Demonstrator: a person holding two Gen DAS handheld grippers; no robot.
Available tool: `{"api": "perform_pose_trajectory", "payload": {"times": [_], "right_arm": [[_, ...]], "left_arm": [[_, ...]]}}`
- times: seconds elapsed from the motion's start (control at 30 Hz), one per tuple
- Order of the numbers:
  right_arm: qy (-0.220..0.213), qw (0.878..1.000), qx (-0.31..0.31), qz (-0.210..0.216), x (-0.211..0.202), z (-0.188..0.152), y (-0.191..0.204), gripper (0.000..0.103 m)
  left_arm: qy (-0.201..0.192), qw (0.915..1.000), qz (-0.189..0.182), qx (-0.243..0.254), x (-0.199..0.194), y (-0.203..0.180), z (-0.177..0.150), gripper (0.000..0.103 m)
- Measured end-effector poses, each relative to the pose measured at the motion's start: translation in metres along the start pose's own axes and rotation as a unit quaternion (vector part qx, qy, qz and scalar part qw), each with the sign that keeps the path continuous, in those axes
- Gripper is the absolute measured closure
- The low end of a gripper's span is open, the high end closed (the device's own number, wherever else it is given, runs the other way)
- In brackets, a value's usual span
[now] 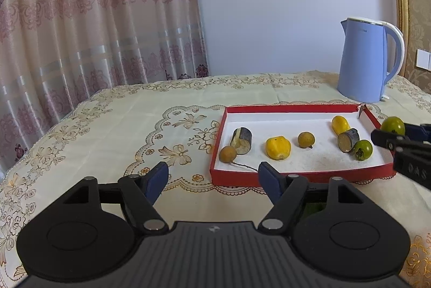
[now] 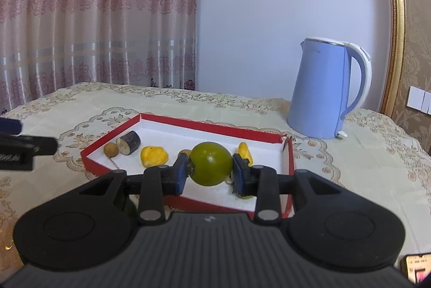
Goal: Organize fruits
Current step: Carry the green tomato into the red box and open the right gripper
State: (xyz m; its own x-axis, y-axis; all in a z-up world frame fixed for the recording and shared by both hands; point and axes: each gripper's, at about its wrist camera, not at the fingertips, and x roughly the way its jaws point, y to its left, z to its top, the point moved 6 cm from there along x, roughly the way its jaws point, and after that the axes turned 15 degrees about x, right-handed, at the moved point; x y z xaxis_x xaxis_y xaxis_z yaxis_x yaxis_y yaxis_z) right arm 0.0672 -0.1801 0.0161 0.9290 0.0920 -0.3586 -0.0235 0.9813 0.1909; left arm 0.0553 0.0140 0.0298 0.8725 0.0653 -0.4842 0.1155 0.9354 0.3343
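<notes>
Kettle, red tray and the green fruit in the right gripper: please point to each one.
Kettle (image 2: 320,94): right wrist view, middle of its blue body.
Red tray (image 1: 296,107): left wrist view, its far rim.
Green fruit (image 2: 210,163): right wrist view, middle of its front, between the right gripper's pads.

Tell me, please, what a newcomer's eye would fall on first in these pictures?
Most striking is the green tomato clamped between the right tongs, held above the near right part of the red tray. The tray lies on the embroidered tablecloth with yellow, brown and green fruit spread across its white floor. Behind its right corner stands a pale blue kettle.
</notes>
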Motion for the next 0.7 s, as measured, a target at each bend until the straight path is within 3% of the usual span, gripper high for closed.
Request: {"api": "perform_pose_trajectory", "payload": {"times": [0.47, 0.7], "right_arm": [[0.027, 0.999, 0.009, -0.039, 0.065, 0.015, -0.024, 0.070], [0.051, 0.997, 0.020, -0.061, 0.098, 0.010, -0.040, 0.070]], "left_arm": [[0.002, 0.9999, 0.005, -0.009, -0.003, 0.013, -0.008, 0.030], [0.003, 0.9997, -0.014, -0.019, -0.004, 0.017, -0.014, 0.029]]}}
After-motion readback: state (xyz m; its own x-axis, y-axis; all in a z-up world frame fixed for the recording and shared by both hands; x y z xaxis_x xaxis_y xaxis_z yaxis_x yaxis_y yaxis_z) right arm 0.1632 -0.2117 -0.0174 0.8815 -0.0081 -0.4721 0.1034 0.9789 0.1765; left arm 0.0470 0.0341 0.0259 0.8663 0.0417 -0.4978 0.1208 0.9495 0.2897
